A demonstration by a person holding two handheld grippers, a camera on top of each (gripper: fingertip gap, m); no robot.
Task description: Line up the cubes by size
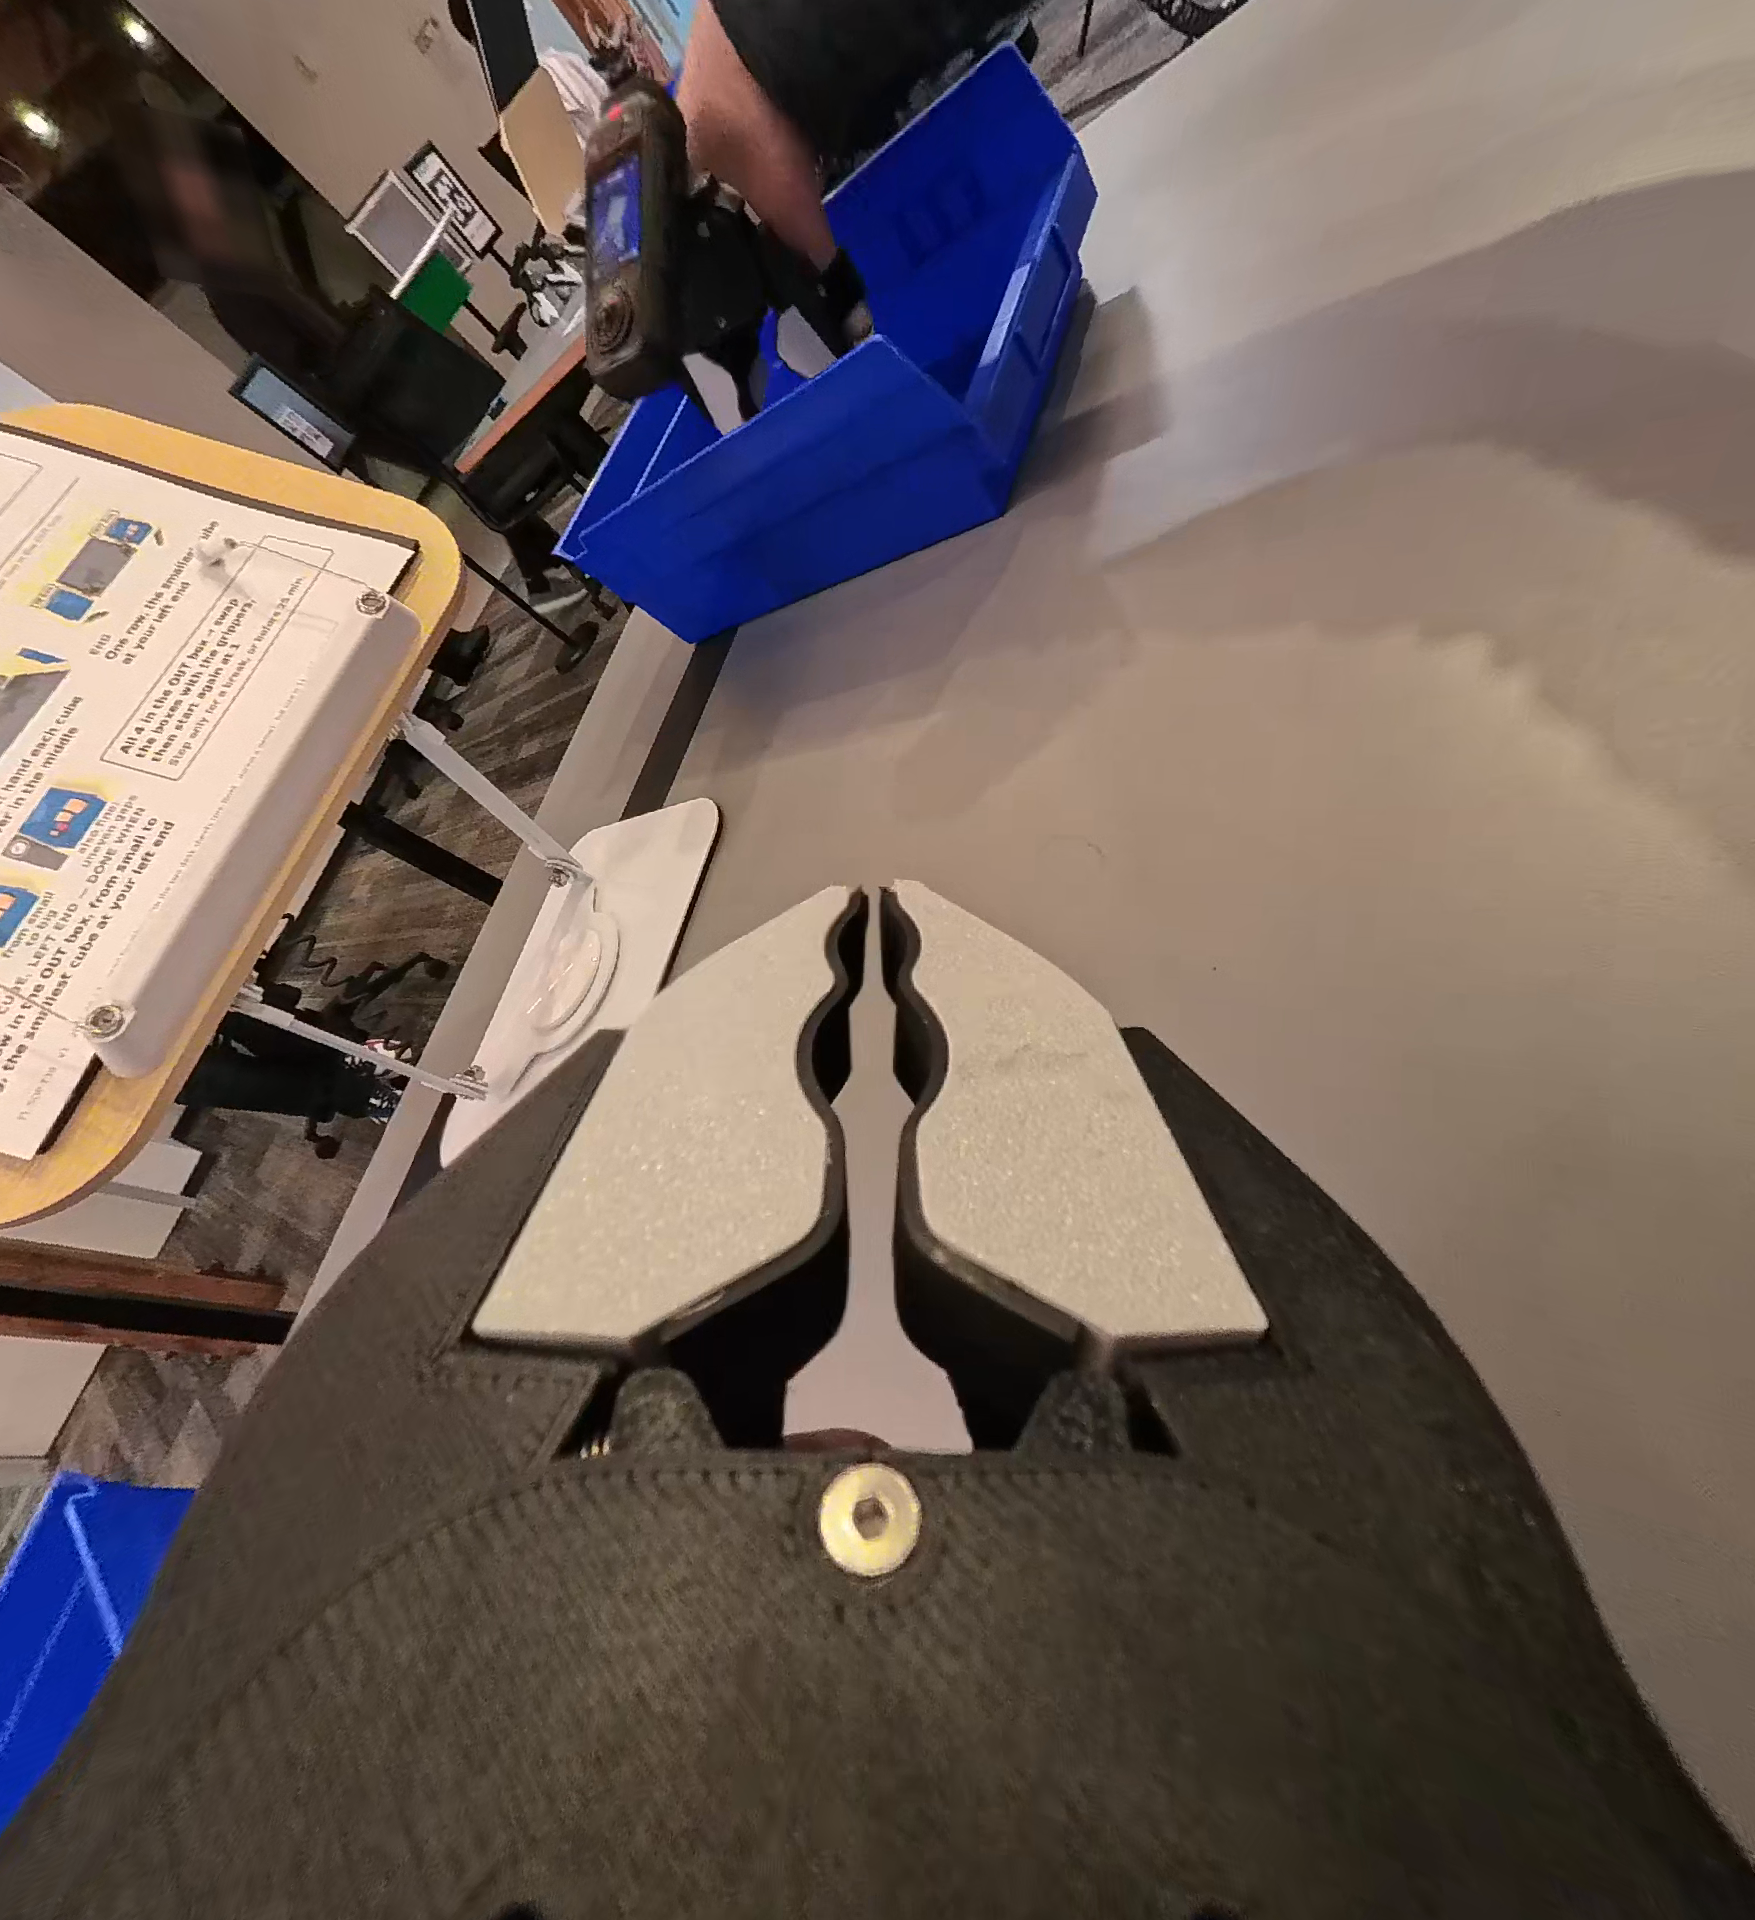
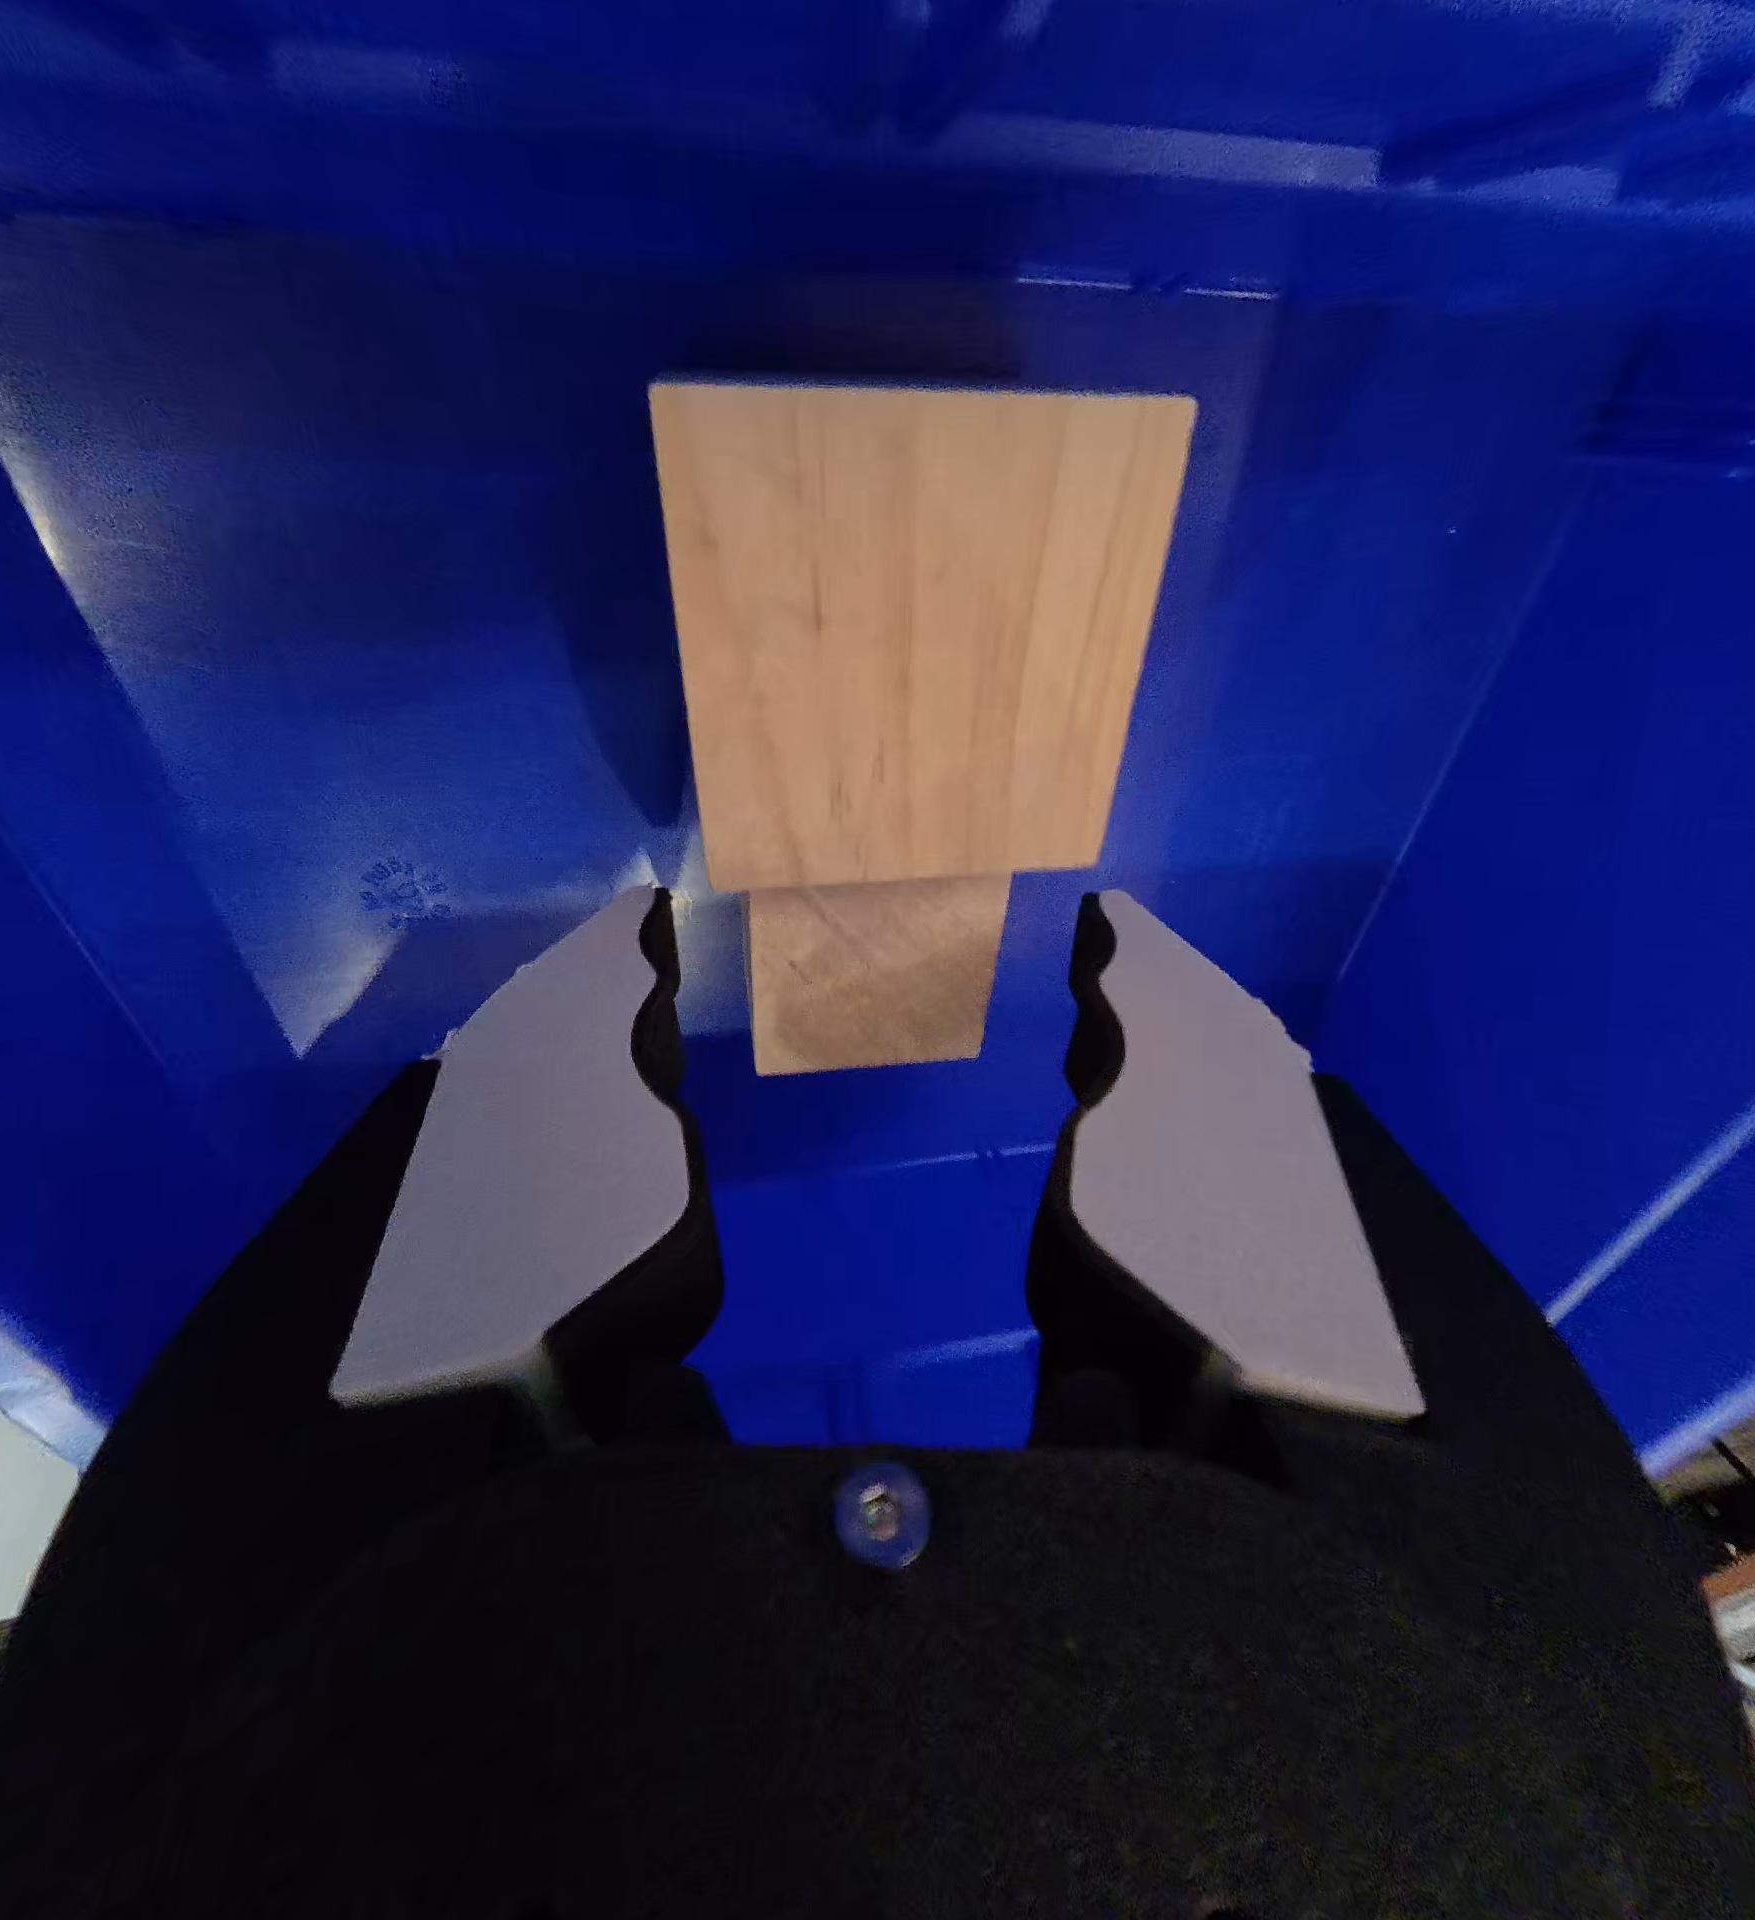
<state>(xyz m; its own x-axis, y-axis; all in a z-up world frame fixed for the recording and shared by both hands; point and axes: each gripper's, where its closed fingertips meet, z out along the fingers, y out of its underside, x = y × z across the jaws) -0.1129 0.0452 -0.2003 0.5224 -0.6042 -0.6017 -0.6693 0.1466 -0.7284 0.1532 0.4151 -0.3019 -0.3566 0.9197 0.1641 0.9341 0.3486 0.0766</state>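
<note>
Wooden cube (image 2: 904,634), pale with visible grain, sits inside the blue bin (image 2: 229,520), its lower face just beyond the fingertips. Right claw (image 2: 875,977) is spread wide around it, gaps on both sides, pads not touching wood. Bin stands at the far left edge of the grey counter (image 1: 1268,831). Left claw (image 1: 874,904) hovers over bare counter, nearly closed, nothing between its tips. Instruction sheet (image 1: 125,779) on a stand to the left.

Black textured gripper (image 2: 873,914) bodies — grey wavy-edged fingers (image 1: 738,1122) — one silver screw (image 1: 870,1528).
</note>
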